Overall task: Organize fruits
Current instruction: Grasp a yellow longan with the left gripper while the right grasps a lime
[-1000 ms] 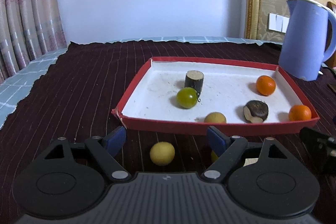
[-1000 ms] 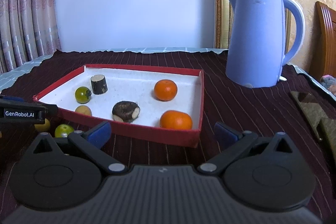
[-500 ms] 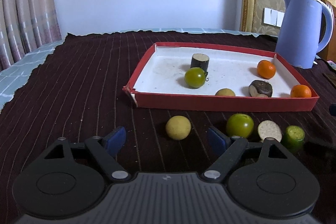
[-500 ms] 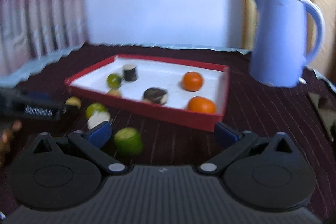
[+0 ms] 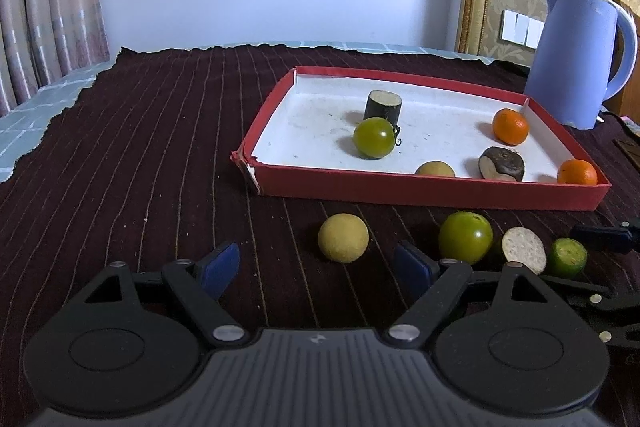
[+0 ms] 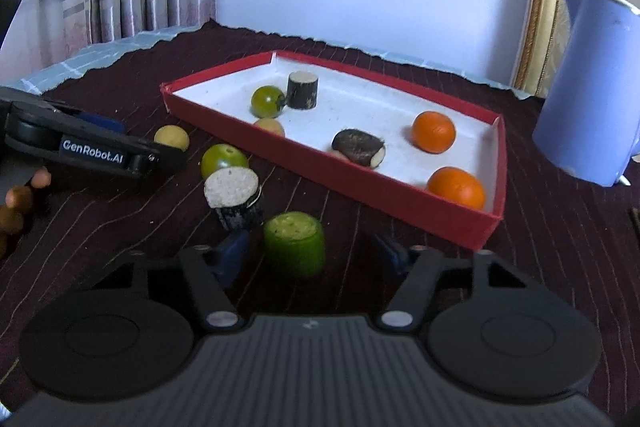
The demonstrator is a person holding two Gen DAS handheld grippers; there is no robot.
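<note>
A red tray (image 5: 424, 189) (image 6: 400, 203) with a white floor holds a green tomato (image 5: 374, 138), a dark cut stick (image 5: 383, 105), two oranges (image 5: 510, 126) (image 5: 577, 172), a dark brown piece (image 5: 502, 164) and a small yellow fruit (image 5: 435, 169). On the cloth in front lie a yellow ball fruit (image 5: 343, 237), a green tomato (image 5: 465, 237), a dark stick with a white cut face (image 5: 524, 250) and a green cut piece (image 5: 567, 258) (image 6: 295, 245). My left gripper (image 5: 318, 265) is open, just short of the yellow fruit. My right gripper (image 6: 312, 253) is open around the green cut piece.
A blue kettle (image 5: 580, 53) (image 6: 592, 91) stands right of the tray. The table wears a dark striped cloth (image 5: 140, 147). Curtains hang at the left. The left gripper's side shows in the right wrist view (image 6: 80, 147), near the loose fruits.
Both grippers pulled back from the tray. The right gripper swung left and down, so the green cut piece now sits between its fingers. The loose fruits came into the left view.
</note>
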